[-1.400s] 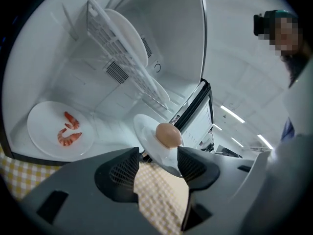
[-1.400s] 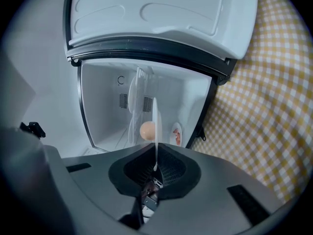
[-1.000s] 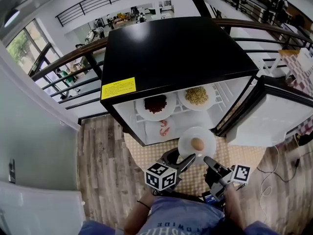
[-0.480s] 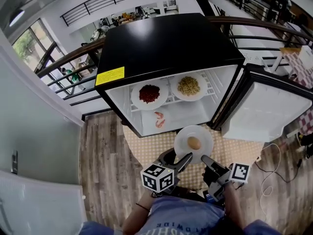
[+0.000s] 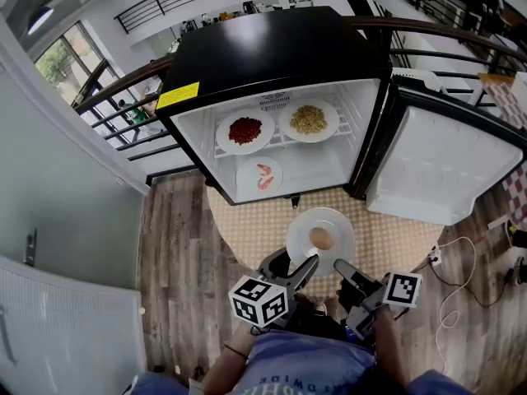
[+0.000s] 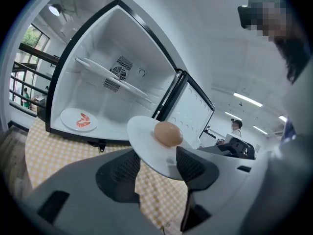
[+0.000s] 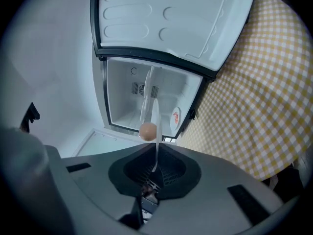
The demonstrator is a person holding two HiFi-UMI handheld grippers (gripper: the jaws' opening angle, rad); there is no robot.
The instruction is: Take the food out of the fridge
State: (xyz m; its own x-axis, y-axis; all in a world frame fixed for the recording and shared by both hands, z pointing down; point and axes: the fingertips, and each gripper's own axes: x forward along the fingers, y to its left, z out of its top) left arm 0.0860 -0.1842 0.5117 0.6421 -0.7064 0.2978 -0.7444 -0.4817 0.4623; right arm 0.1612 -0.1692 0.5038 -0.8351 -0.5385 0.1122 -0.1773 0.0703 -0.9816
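A white plate (image 5: 320,239) carrying a brown egg-like food (image 5: 321,239) hangs over the checked mat in front of the open fridge (image 5: 272,48). My left gripper (image 5: 306,264) is shut on its near-left rim and my right gripper (image 5: 338,265) is shut on its near-right rim. The left gripper view has the plate (image 6: 145,140) running tilted between the jaws of the left gripper (image 6: 155,156). Seen edge-on, the plate (image 7: 155,114) sits pinched in the right gripper (image 7: 155,158). Inside the fridge remain a red-food plate (image 5: 244,130), a noodle plate (image 5: 309,119) and a shrimp plate (image 5: 260,175).
The fridge door (image 5: 440,167) stands swung open to the right. A yellow checked mat (image 5: 247,229) lies on the wooden floor (image 5: 177,253) under the fridge front. A cable and plug (image 5: 434,259) lie at the right. A railing runs behind the fridge.
Both grippers have drawn the plate with the egg-like food back from the fridge, which now sits farther off and shows more of its inside, including the whole shrimp plate.
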